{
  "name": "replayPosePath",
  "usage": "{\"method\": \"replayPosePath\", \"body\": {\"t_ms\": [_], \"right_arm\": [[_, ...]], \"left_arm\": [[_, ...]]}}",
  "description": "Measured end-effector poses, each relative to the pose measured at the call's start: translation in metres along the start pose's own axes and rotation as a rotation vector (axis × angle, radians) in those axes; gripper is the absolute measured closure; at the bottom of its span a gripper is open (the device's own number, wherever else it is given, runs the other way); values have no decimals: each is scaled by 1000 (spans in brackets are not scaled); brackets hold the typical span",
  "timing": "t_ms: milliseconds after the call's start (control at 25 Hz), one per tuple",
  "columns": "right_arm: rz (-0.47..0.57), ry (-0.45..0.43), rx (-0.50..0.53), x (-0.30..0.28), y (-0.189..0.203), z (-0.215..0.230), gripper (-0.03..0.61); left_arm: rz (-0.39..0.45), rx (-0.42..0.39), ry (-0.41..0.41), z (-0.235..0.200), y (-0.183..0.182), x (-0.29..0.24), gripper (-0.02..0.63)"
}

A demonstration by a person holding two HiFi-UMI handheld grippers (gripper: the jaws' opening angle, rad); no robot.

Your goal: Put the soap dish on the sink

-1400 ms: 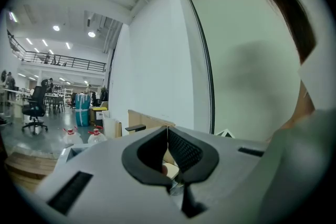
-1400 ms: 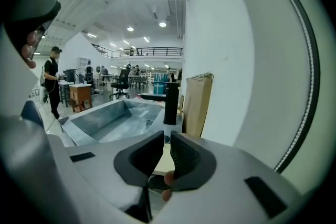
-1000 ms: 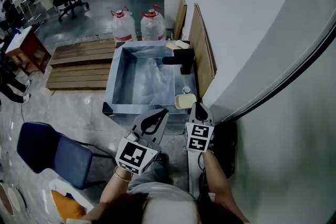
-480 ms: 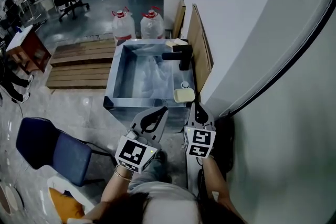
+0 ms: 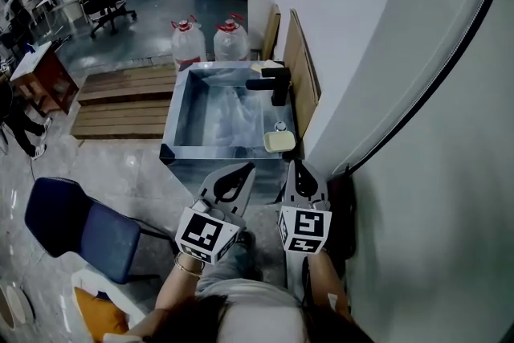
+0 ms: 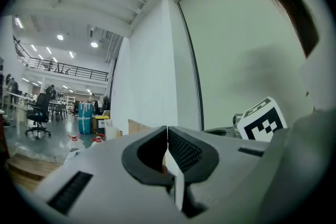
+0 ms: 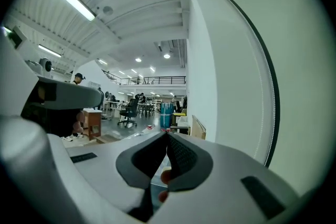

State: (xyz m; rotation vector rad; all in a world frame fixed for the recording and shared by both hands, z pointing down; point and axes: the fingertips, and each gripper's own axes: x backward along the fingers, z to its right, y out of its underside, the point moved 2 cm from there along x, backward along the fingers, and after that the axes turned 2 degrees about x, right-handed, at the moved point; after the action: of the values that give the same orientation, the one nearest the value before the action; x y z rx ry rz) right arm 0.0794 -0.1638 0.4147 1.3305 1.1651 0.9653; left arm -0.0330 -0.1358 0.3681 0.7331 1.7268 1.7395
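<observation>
The pale yellow soap dish (image 5: 279, 141) rests on the near right corner of the metal sink (image 5: 210, 153), in front of the black faucet (image 5: 273, 83). Both grippers hang just short of the sink's front edge. My left gripper (image 5: 243, 170) is shut and holds nothing, and its jaws meet in the left gripper view (image 6: 167, 129). My right gripper (image 5: 299, 165) is also shut and holds nothing, a little below and right of the dish and apart from it. In the right gripper view (image 7: 167, 134) its jaws point out over the room.
A white wall runs close along the right. Wooden boards (image 5: 299, 68) lean behind the sink. Two water jugs (image 5: 186, 42) stand beyond it, a wooden pallet (image 5: 120, 96) lies to its left, and a blue chair (image 5: 76, 229) stands at the near left.
Both grippers have drawn back slightly from the sink's front edge. The soap dish has stayed on the sink's corner, and the gap between it and the right gripper has widened.
</observation>
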Motion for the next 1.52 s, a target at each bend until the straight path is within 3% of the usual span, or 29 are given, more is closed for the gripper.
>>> {"method": "replayPosePath", "body": {"t_ms": [840, 1520], "right_arm": [[87, -44, 22, 71, -31, -17, 552], [99, -34, 3, 93, -33, -5, 552]], "left_arm": [[28, -12, -29, 31, -7, 30, 604], [29, -22, -51, 46, -12, 38, 604]]}}
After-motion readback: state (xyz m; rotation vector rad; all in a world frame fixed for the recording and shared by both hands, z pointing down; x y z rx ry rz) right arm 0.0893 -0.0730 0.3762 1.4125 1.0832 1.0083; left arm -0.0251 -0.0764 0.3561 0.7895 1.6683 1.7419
